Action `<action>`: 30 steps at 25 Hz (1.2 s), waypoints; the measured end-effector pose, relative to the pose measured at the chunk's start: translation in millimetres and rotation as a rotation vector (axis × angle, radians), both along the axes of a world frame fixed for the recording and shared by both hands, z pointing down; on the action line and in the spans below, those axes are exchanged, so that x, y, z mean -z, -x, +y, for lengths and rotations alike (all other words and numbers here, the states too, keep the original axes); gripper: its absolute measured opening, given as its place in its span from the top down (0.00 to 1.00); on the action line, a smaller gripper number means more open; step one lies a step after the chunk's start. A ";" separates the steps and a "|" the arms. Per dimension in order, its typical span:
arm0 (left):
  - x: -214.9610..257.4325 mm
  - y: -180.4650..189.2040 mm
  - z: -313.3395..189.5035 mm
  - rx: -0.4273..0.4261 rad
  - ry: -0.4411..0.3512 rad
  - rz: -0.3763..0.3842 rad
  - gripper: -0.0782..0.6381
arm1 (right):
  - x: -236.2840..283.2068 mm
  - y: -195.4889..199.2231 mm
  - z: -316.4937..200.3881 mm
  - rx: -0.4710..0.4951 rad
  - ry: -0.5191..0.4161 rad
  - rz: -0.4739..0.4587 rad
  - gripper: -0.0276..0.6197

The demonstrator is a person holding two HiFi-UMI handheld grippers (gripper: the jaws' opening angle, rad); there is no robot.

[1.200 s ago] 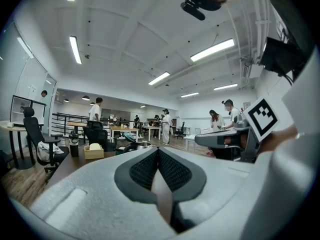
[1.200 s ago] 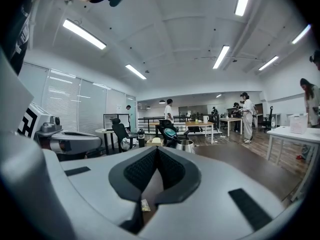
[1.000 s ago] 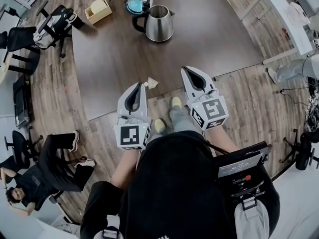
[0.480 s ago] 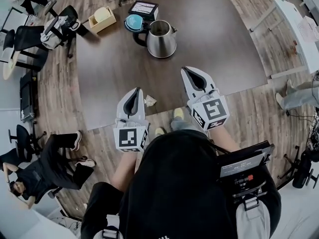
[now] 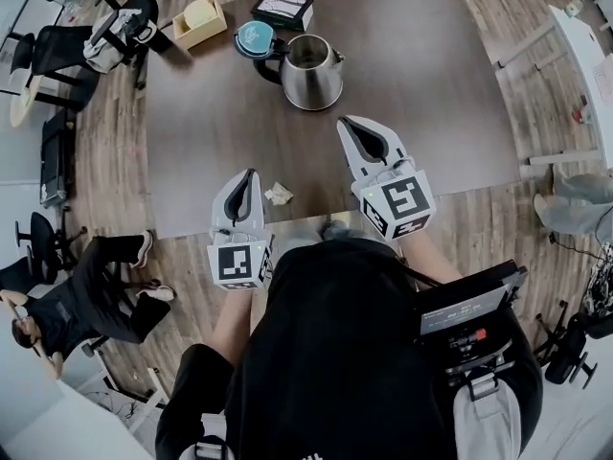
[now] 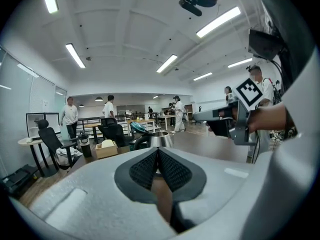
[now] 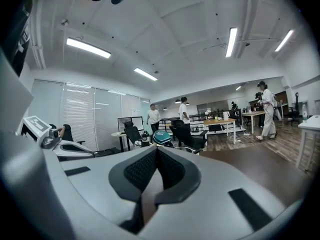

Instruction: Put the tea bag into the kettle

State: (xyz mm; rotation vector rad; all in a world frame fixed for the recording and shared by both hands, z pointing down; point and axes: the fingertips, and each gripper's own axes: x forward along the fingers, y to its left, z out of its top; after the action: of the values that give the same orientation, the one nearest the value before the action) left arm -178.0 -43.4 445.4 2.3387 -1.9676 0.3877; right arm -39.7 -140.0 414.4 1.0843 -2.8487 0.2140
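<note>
Near the front edge of the dark brown tabletop (image 5: 402,84) lies the small, pale, crumpled paper tea bag (image 5: 279,194). It sits just to the right of the left gripper (image 5: 247,182) and apparently does not touch it. The rounded stainless-steel kettle with a black handle (image 5: 312,73) stands well apart from it, further up the tabletop. A teal round lid (image 5: 256,38) seems tipped back from the kettle's mouth.

Both grippers have their jaws pressed together with nothing between them. The right gripper (image 5: 354,132) hangs between the tea bag and the kettle.

The tea bag looks very light, soft and limp, and it probably tears easily. It will likely slide across the smooth tabletop if nudged rather than pinched. The jaws must part first. The best hold is probably a gentle pinch on the raised, crumpled upper fold, not a scrape under its flat edge.

Neither gripper view shows the tea bag, because each gripper's own grey body hides the tabletop below it. The head view shows the bag too small to tell whether it has a string or tag. The inside of the kettle cannot be made out. The person's dark clothing covers the nearest strip of floor.
</note>
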 end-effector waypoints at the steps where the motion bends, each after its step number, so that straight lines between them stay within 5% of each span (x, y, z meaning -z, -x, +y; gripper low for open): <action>1: -3.7 2.4 0.4 0.006 0.012 -0.008 0.89 | -0.9 2.4 -1.6 0.007 0.004 -0.002 0.94; 14: -39.1 18.4 8.4 -0.055 0.119 0.035 0.86 | -13.7 25.1 -4.5 0.062 0.037 -0.005 0.95; 30: -143.1 3.2 31.3 -0.224 0.421 -0.045 0.73 | -28.8 37.4 -10.4 0.079 0.080 -0.005 0.95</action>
State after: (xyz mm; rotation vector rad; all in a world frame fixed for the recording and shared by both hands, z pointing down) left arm -181.2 -12.1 588.5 2.2833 -1.4583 0.7872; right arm -77.1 -150.4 443.2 0.9558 -2.8533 0.3213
